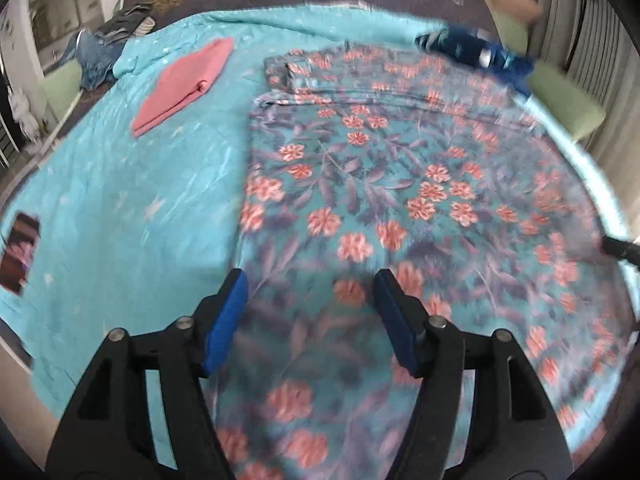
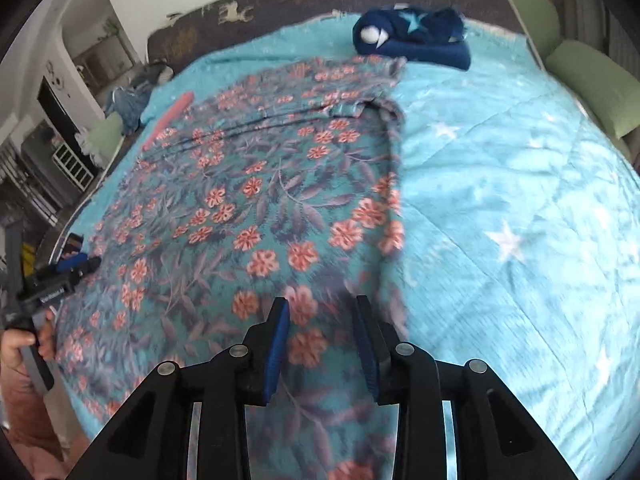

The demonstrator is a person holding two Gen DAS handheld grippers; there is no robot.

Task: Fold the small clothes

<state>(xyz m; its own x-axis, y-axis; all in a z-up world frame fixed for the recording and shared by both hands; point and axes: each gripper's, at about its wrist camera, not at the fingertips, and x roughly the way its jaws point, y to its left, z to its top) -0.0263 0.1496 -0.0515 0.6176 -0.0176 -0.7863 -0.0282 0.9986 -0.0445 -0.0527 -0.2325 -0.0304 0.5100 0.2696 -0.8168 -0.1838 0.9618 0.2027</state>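
Two empty tools — left tool [image 1: 310,286], right tool [image 2: 322,312] — both gaping over one floral garment [image 1: 400,200].

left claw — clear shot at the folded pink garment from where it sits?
Probably yes. The left claw is open over the floral garment, and the folded pink garment lies ahead to its left on the blue quilt with nothing between them. It would need a forward reach.

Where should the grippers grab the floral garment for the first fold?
Probably the near hem corners of the floral garment, one per side: the left gripper and right gripper both hang open over that end, approaching from the near bed edge. It lies flat and spread lengthwise, waistband end far, so the near edge could lift and carry forward.
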